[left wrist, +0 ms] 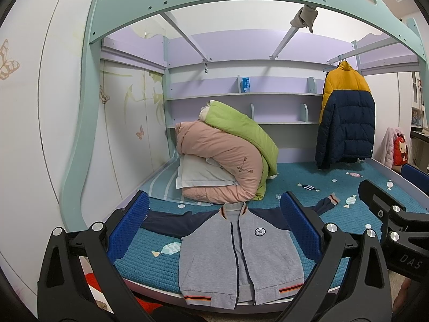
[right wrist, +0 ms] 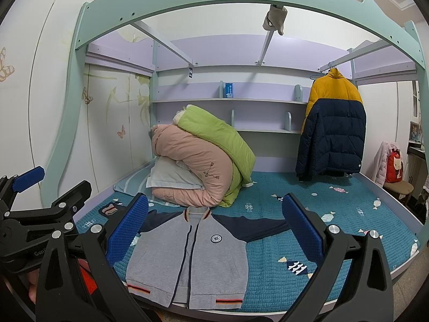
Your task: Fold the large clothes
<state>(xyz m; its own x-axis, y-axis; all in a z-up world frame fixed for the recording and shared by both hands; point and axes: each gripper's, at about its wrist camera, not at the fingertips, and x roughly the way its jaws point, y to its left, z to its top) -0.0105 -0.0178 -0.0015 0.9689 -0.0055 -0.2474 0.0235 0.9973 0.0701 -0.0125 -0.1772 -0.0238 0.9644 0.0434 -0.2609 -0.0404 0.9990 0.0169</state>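
From the left wrist view, the left gripper (left wrist: 214, 230) is hovering with its blue fingers spread wide and nothing between them, framing the jacket (left wrist: 238, 257). The jacket is lying face up and zipped at the near edge of the bed (left wrist: 348, 187), hem hanging slightly over the near rim, collar pointing far toward the rolled quilts (left wrist: 225, 158). Its long axis is running near to far, while the navy sleeves are stretching out left and right. The right gripper (left wrist: 394, 214) is showing at the right edge; from here I cannot tell how its jaws are standing.

From the right wrist view, the right gripper (right wrist: 214, 230) is likewise hanging released and empty above the jacket (right wrist: 190, 260), well apart from the cloth. The left gripper (right wrist: 29, 182) is sitting at the left edge.

To start well, I judge each gripper should be pinching its own sleeve near the cuff, then folding it inward across the grey chest, keeping the fabric flat and the hem from sliding off the bed.
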